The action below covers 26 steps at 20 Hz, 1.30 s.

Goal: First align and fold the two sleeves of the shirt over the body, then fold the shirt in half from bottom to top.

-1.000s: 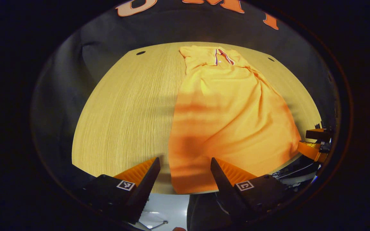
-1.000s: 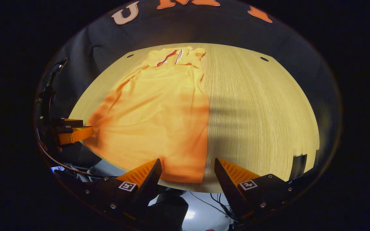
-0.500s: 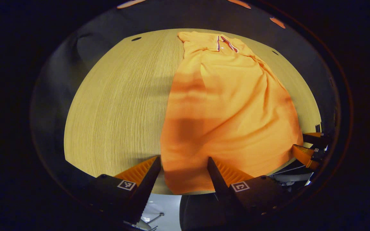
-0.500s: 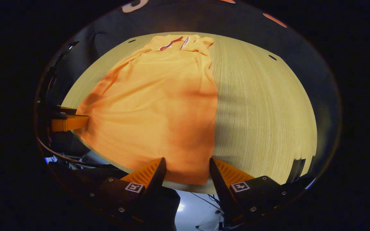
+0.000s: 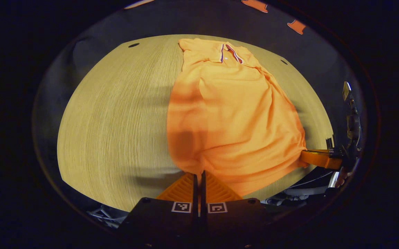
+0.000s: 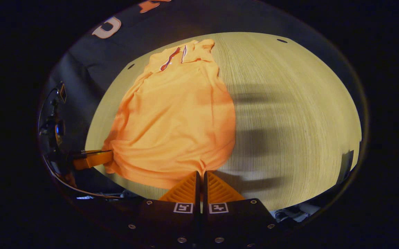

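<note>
Shirt hem pinched (both corners) between fingers.

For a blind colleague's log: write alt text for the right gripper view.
The right gripper is shut on the near hem of an orange shirt lying lengthwise on a wooden table, collar at the far end. At the left edge, the left gripper pinches the hem's other corner.

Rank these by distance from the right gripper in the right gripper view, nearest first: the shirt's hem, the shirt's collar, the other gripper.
1. Shirt's hem: pinched at the right gripper.
2. Left gripper: off left, at the hem's other corner.
3. Collar: far end of the table.
</note>
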Motion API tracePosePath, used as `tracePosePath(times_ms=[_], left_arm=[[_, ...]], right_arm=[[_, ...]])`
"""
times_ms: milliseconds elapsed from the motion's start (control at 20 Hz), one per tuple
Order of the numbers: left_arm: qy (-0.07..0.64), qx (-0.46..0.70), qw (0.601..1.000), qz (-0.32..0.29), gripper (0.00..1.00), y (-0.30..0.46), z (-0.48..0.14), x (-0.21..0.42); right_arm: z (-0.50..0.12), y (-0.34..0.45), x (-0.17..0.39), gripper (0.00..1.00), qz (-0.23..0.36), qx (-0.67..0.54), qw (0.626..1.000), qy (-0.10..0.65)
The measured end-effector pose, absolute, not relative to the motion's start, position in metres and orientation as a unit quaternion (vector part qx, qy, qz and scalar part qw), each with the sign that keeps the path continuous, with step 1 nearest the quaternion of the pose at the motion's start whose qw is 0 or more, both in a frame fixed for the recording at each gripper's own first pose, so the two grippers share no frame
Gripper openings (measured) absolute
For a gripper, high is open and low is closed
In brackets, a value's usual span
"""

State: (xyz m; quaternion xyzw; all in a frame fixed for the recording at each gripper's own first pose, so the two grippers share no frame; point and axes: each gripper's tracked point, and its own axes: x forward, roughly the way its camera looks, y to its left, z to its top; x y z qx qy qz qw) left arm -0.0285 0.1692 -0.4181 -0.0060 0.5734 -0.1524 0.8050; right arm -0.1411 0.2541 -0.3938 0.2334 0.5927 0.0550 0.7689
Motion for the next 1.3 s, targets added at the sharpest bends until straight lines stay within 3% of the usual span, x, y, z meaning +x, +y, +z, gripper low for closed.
tracePosePath(times_ms=[250,650,850,1300], left_arm=[[0.534,-0.021,0.830,-0.158,0.02,0.169,-0.379,0.014],[0.481,0.002,0.858,-0.180,0.03,0.151,-0.341,0.088],[0.460,0.011,0.868,-0.189,0.02,0.138,-0.327,0.129],[0.434,0.010,0.880,-0.194,0.02,0.133,-0.312,0.217]], right_arm=[[-0.364,0.243,-0.090,0.02,0.063,0.266,0.818,0.506],[-0.331,0.210,-0.026,0.02,0.051,0.215,0.860,0.460],[-0.321,0.201,-0.006,0.02,0.051,0.200,0.861,0.464],[-0.309,0.194,0.101,0.03,0.046,0.158,0.880,0.446]])
